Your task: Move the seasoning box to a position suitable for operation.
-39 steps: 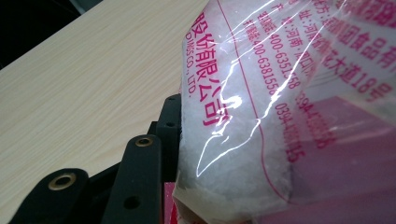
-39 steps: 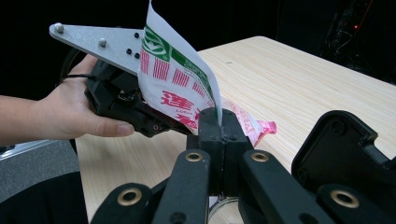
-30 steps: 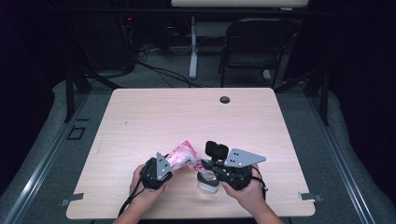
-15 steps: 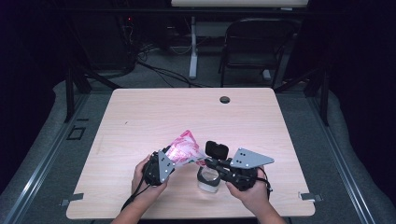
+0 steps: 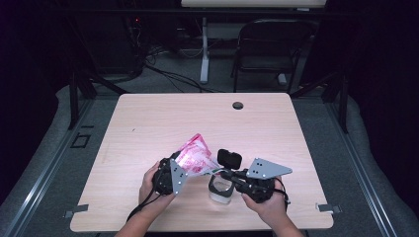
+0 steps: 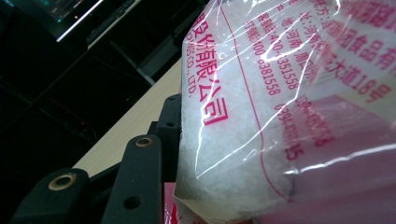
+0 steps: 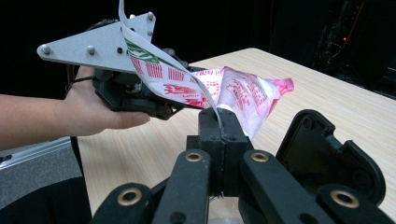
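Note:
A pink-and-white printed plastic bag [image 5: 193, 153] of white granules hangs just above the front of the wooden table [image 5: 148, 123]. My left gripper [image 5: 189, 166] is shut on its lower end; in the left gripper view the bag [image 6: 280, 93] presses against a black finger [image 6: 140, 182]. My right gripper [image 7: 219, 122] is shut on a thin edge of the bag [image 7: 243, 93], and its jaws meet with the film pinched between them. Below the right gripper [image 5: 218, 172] stands a small clear container [image 5: 221, 191] with a black lid [image 5: 230, 159] flipped up.
A round cable hole [image 5: 237, 105] sits near the table's far edge. A black chair [image 5: 272, 49] and cables stand on the floor beyond. The person's left hand [image 7: 93, 112] holds the other gripper close by in the right gripper view.
The bag stands a little higher and more spread than a second ago. Both hands have stayed nearly in place.

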### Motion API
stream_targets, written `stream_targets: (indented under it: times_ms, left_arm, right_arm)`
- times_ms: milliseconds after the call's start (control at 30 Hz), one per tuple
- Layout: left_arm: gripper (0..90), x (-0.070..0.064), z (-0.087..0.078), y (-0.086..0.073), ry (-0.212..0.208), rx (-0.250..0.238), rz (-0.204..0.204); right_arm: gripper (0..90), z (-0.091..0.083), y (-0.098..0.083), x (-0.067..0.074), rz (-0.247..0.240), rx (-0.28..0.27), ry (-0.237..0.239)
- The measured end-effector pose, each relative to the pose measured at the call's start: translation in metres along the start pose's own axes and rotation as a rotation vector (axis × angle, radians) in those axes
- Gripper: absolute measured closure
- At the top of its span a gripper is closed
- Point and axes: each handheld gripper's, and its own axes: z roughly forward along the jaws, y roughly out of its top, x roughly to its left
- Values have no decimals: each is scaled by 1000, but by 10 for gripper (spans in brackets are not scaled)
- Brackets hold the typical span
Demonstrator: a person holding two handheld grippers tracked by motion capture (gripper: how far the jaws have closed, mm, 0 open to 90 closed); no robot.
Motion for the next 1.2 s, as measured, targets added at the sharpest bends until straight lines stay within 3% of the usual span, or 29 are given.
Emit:
stream_targets:
  times_ms: [1200]
  left_arm:
    - [637,0,-2,7,97,-8,134]
  right_arm:
    - [900,0,-11,-2,36,19,-9]
